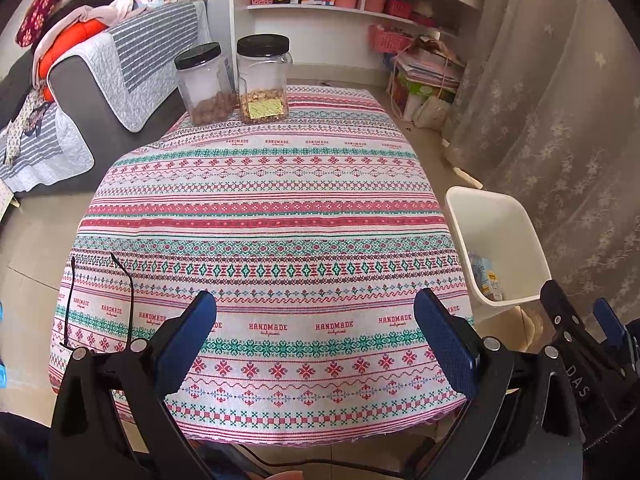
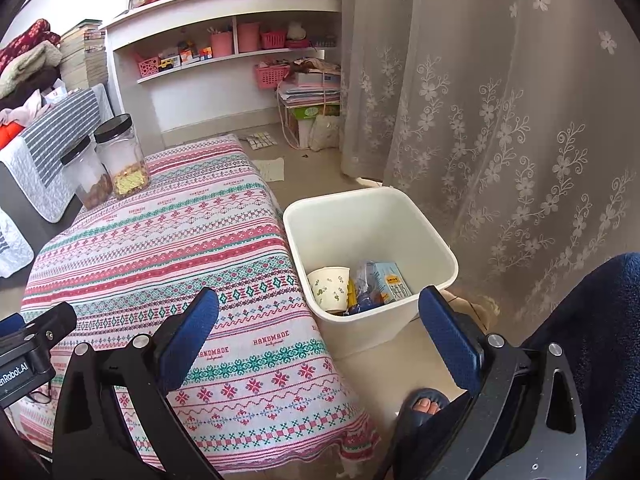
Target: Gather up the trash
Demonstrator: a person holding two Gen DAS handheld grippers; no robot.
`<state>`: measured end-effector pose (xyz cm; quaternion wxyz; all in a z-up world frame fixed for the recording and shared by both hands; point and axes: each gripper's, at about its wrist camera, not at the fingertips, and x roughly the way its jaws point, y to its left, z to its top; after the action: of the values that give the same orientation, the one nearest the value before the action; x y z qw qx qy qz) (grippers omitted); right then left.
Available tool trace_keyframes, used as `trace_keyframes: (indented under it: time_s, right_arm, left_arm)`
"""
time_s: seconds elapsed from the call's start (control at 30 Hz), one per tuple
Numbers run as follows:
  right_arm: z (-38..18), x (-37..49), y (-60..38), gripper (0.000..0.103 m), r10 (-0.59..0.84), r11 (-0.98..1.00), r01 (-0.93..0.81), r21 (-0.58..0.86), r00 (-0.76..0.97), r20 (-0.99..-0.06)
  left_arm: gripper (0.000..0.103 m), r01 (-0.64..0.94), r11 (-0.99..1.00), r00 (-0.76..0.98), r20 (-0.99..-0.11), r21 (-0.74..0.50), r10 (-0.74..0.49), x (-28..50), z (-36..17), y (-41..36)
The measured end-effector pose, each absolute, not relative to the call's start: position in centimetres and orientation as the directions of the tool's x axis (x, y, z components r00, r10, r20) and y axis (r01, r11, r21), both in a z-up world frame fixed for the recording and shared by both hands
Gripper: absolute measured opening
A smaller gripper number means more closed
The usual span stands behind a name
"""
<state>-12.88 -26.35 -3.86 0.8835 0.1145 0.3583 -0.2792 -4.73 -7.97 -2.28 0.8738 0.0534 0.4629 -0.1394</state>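
A white trash bin (image 2: 416,216) stands on the floor right of the table; it also shows in the left wrist view (image 1: 460,216). Inside lie a paper cup (image 2: 330,286), a blue milk carton (image 2: 390,280) and a crumpled wrapper (image 2: 364,300). My right gripper (image 2: 318,326) is open and empty, held over the table's right edge in front of the bin. My left gripper (image 1: 314,328) is open and empty above the near part of the patterned tablecloth (image 1: 260,208). The right gripper shows at the right edge of the left wrist view (image 1: 580,320).
Two black-lidded plastic jars (image 1: 264,80) with snacks stand at the table's far end. Black-framed glasses (image 1: 100,304) lie at the near left. A sofa (image 1: 100,80) is on the left, shelves (image 1: 340,0) behind, a lace curtain (image 2: 500,120) on the right. A slippered foot (image 2: 424,404) is by the bin.
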Motion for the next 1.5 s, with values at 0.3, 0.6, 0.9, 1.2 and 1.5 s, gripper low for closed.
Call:
trace_keyframes:
  time_s: [0.3, 0.6, 0.9, 1.2, 1.5]
  right_arm:
    - [-4.04, -12.80, -26.32, 0.096, -0.420, 0.816, 0.578, -0.008, 0.584, -0.695]
    - [-4.04, -12.79, -26.29, 0.096, -0.422, 0.817, 0.576, -0.012, 0.585, -0.693]
    - [-3.87, -12.84, -26.31, 0.096, -0.427, 0.815, 0.580, -0.012, 0.586, -0.689]
    - [-3.88, -12.84, -26.29, 0.096, -0.428, 0.814, 0.581, -0.012, 0.585, -0.689]
    - [-3.73, -12.84, -26.40, 0.096, -0.429, 0.814, 0.580, -0.013, 0.587, -0.687]
  left_arm:
    - [0.096, 0.289, 0.957, 0.527, -0.828, -0.040, -0.193, -4.55, -2.48, -8.00]
    - [0.096, 0.294, 0.955, 0.527, -0.826, -0.043, -0.200, -4.55, -2.52, -7.93]
    - [0.096, 0.291, 0.955, 0.527, -0.825, -0.050, -0.203, -4.63, -2.49, -7.95]
    - [0.096, 0.288, 0.957, 0.529, -0.825, -0.046, -0.198, -4.66, -2.43, -8.08]
    - [0.096, 0.285, 0.957, 0.525, -0.827, -0.051, -0.201, -4.62, -2.50, -7.90]
